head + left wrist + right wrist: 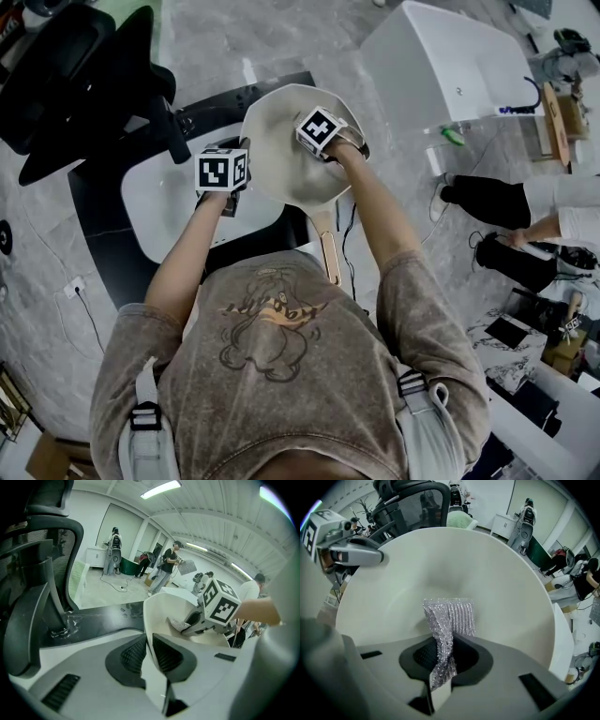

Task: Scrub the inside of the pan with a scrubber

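A cream pan (277, 141) is held over a white basin, its wooden handle (330, 255) pointing back toward me. My left gripper (234, 150) is shut on the pan's left rim (149, 620), which runs between its pads. Inside the bowl, my right gripper (325, 148) points down and is shut on a silver mesh scrubber (449, 618). The scrubber's free end lies against the pan's inner wall (440, 564). The left gripper view shows the right gripper (187, 620) and the scrubber (178, 625) inside the pan. The left gripper (382, 557) shows at the rim in the right gripper view.
The white basin (164, 206) is set in a black counter (94, 216). A black office chair (80, 80) stands close at the upper left. At the upper right is a white tub (441, 61). Another person (534, 202) and cables are on the floor to the right.
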Available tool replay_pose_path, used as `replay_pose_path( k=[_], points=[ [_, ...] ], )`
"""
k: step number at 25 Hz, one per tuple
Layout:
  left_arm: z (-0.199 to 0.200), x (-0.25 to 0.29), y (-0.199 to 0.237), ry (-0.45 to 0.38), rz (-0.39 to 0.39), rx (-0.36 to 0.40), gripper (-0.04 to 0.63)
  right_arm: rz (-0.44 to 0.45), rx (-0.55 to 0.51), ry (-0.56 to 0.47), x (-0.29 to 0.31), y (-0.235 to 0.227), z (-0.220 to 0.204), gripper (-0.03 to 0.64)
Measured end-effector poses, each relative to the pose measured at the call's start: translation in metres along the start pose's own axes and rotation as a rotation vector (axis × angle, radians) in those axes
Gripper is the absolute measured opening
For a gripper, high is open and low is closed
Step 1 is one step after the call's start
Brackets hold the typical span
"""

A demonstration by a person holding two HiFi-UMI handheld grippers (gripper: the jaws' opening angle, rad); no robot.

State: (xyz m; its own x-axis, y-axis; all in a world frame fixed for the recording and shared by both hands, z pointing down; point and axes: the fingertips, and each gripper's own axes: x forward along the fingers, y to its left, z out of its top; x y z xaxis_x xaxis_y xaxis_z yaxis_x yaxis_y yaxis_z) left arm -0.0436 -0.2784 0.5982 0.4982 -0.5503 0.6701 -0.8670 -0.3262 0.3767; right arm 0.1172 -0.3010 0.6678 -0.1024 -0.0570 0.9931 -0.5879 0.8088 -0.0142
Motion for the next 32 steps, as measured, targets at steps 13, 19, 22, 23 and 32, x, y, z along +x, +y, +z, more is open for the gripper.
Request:
replay_pose_path(
  k=[13,19,22,23,32],
  points=[
    [0.001,0.001,0.002,0.001,0.016,0.007,0.046,0.261,-0.003,0.147,-0.004,0.065,-0.051,0.072],
    [0.000,0.000,0.003,0.006,0.019,0.002,0.046,0.365,-0.034,0.164,-0.004,0.100,-0.049,0.072],
    [0.000,0.000,0.002,0.007,0.019,0.000,0.046,0.432,-0.020,0.157,-0.006,0.115,-0.044,0.072],
    [0.001,0.000,0.001,0.006,0.018,0.001,0.046,0.452,-0.018,0.149,-0.007,0.120,-0.042,0.072],
    [0.000,0.001,0.001,0.006,0.016,0.006,0.046,0.610,0.053,-0.004,-0.015,0.161,0.008,0.074]
  ],
)
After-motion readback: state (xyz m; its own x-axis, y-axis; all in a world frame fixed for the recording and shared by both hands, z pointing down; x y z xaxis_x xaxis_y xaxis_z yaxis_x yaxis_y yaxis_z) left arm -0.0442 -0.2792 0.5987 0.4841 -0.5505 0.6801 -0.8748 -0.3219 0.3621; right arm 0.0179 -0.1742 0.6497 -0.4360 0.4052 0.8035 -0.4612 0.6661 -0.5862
